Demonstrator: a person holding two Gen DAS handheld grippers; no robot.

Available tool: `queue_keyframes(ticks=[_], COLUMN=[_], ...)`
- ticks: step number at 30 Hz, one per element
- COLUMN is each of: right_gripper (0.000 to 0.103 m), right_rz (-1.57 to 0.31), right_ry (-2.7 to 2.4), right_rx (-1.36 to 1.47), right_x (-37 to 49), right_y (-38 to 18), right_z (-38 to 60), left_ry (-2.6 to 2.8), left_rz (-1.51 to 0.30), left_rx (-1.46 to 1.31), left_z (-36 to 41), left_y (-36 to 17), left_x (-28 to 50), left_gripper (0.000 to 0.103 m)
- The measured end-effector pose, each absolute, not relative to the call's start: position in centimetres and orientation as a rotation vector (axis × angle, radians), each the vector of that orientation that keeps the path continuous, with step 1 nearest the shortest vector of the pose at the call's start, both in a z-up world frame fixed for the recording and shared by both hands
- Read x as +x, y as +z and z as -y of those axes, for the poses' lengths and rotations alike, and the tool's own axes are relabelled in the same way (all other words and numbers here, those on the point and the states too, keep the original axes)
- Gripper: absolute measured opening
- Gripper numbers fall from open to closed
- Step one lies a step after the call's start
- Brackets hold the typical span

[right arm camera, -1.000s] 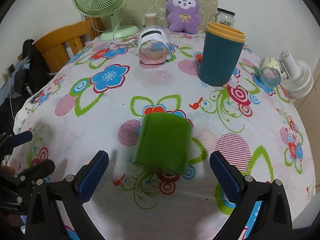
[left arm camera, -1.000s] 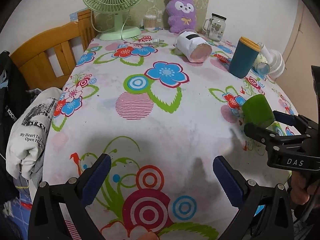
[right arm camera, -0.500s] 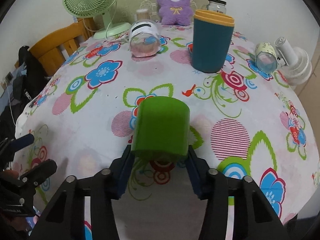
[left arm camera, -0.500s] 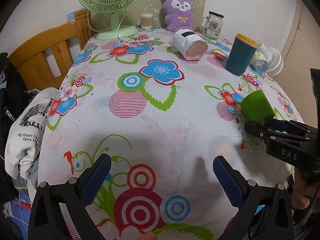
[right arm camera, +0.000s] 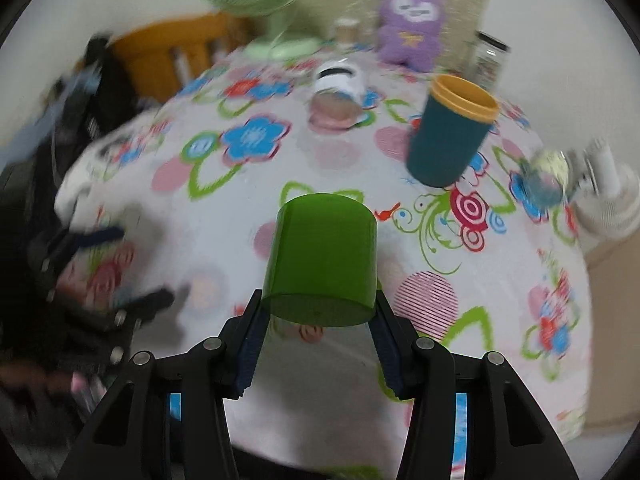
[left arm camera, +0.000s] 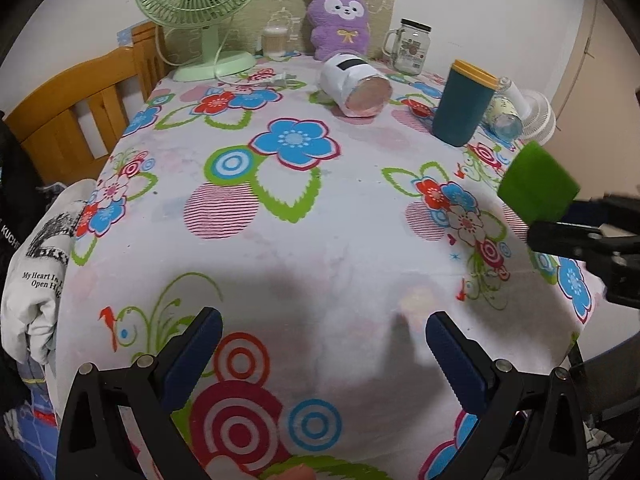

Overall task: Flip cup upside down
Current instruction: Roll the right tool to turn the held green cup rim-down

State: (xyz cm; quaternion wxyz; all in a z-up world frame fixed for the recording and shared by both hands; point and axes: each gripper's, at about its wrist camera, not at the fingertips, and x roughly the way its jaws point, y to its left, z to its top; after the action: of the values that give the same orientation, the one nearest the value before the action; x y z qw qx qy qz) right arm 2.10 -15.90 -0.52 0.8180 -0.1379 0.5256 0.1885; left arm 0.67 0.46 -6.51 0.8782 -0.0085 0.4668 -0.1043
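- Floral cloth covered the table [left arm camera: 352, 240], which stood against a pale wall with a wooden chair [left arm camera: 80, 112] at its left edge.
- Along the far edge stood a fan [left arm camera: 200, 4], a purple plush toy [left arm camera: 340, 20] and a glass jar [left arm camera: 412, 46]; a white container [left arm camera: 352, 84] lay on its side just in front of them.
- Near the right edge a teal tumbler [right arm camera: 448, 140] stood upright, mouth up, beside a small white fan [left arm camera: 536, 116].
- The right gripper [right arm camera: 320, 344] was clamped on the green cup [right arm camera: 322, 260], its blue pads pressed to the cup's sides near the end closest to the camera.
- The cup was held clear of the cloth above the table's right edge, tilted, as the left view showed.
- The left gripper [left arm camera: 324, 352] hung wide open and empty over the near edge.
- Blur in the right view suggested a fast move; the step in hand appeared to be the lift and turn.
- Next, by this reading, the wrist would need to roll until the mouth faced down, then lower the cup flat onto bare cloth, short of the tumbler.
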Motion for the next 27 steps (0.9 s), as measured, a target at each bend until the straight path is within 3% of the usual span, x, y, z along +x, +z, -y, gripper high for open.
queue_keyframes(ticks=[16,27], right_gripper=[0.053,0.053], right_rz=[-1.646,-1.778], right_ry=[0.501,0.422], right_rx=[-0.559,-0.728], right_x=[2.6,5.6], right_y=[-2.4,-4.3], right_z=[16.7,18.1], left_ry=[-0.217,-0.220], left_rz=[-0.968,-0.970], left_rx=[-0.007,-0.021], left_z=[0.6,1.2], left_y=[-6.3,-6.4], left_x=[0.6,0.8], left_gripper=[0.103,0.103])
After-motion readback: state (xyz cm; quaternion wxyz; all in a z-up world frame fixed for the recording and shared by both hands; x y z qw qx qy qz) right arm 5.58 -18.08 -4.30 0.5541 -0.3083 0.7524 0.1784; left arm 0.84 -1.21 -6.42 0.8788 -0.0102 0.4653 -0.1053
